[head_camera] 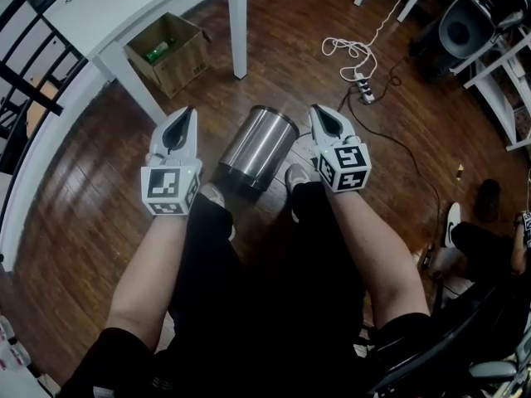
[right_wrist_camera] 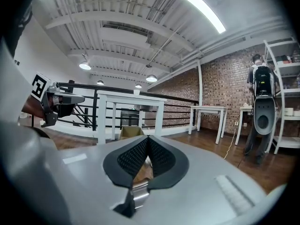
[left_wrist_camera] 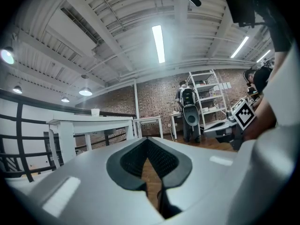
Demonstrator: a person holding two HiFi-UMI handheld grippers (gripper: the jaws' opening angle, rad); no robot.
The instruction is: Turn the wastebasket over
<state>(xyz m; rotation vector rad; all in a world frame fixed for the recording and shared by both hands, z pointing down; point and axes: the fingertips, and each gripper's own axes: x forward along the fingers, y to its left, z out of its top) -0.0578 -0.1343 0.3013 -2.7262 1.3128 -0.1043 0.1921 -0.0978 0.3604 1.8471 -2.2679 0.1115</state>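
Dark wooden floor (head_camera: 91,197) fills the head view, with a cardboard box (head_camera: 170,52) under a white bench (head_camera: 124,7) further off and a power strip (head_camera: 363,91) with its white cable to the right. The stainless-steel wastebasket (head_camera: 257,149) sits on the boards between the person's shoes, with its length leaning across the view (I cannot tell from this angle which end is the open one). The left gripper (head_camera: 183,116) and right gripper (head_camera: 321,113) flank it, left a little apart, right just beside its far end. Both pairs of jaws are clenched on nothing. The right gripper view shows only a sliver of bright steel below its closed pads. The wastebasket looks like thin sheet metal, so it is probably light if empty and stiff enough to keep its shape. Its brushed, rounded wall is likely slippery, and it could roll or clang if it gets away. A pinch on the curved side seems poor. The rim at either end looks the better hold for one pair of jaws, or the wall could be pressed between the two grippers from opposite sides and tipped that way.
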